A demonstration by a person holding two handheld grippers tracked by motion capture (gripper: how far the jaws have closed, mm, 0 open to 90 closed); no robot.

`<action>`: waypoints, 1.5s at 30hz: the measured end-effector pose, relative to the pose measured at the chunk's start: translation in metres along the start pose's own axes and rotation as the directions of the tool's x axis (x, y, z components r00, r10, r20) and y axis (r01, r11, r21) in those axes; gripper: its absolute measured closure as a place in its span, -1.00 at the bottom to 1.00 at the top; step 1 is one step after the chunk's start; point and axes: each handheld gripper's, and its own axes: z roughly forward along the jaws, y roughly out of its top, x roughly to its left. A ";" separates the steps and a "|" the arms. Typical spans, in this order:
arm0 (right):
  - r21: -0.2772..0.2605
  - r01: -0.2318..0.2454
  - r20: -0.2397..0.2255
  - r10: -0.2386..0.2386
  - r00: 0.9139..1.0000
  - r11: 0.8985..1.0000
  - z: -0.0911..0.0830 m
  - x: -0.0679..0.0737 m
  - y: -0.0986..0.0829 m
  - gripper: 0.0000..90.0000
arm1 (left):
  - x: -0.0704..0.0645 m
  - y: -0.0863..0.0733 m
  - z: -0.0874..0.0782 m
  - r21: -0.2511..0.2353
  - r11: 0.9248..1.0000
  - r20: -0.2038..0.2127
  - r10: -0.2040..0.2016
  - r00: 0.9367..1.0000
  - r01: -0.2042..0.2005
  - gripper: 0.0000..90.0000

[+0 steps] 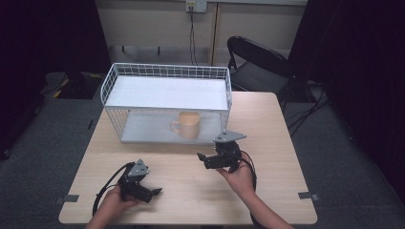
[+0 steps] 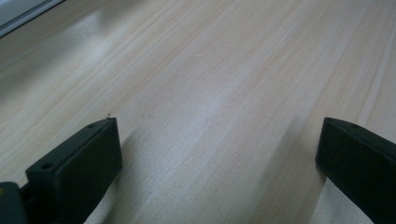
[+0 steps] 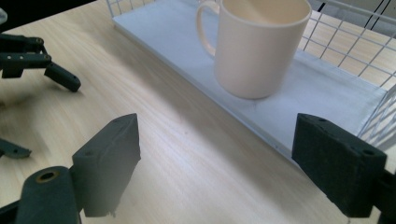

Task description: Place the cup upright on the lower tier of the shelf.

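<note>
A cream mug (image 1: 187, 125) stands upright on the lower board of a white wire rack (image 1: 167, 71), its handle to the left. My right gripper (image 1: 204, 161) hovers over the wooden table (image 1: 267, 143) just in front of the rack, open and holding nothing. In the right gripper view the mug (image 3: 257, 46) sits ahead of and above the wide gap of that gripper (image 3: 219, 140), well apart from it. My left gripper (image 1: 154, 193) rests low near the table's front left, open and empty. Its view has the left gripper (image 2: 219, 135) spread over bare wood.
The rack's upper shelf (image 1: 167, 93) carries a white board with nothing on it. A black folding chair (image 1: 258, 62) stands behind the table at the right. Grey tape marks (image 1: 308, 195) sit at the front corners. The other hand's gripper (image 3: 42, 60) appears at the right gripper view's upper left.
</note>
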 end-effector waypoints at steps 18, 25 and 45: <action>0.040 0.010 -0.003 -0.010 1.000 0.999 -0.020 -0.014 -0.044 -0.67 | 0.000 0.000 0.000 0.000 1.000 0.000 0.000 1.000 0.000 -1.00; 0.062 -0.006 -0.005 0.007 1.000 0.998 -0.023 -0.021 -0.063 -0.67 | 0.000 0.000 0.000 -0.001 1.000 0.000 0.000 1.000 0.000 -1.00; 0.092 -0.020 0.018 0.018 1.000 0.996 -0.033 -0.035 -0.102 -0.67 | 0.000 0.000 0.000 -0.001 1.000 0.000 -0.001 1.000 0.001 -1.00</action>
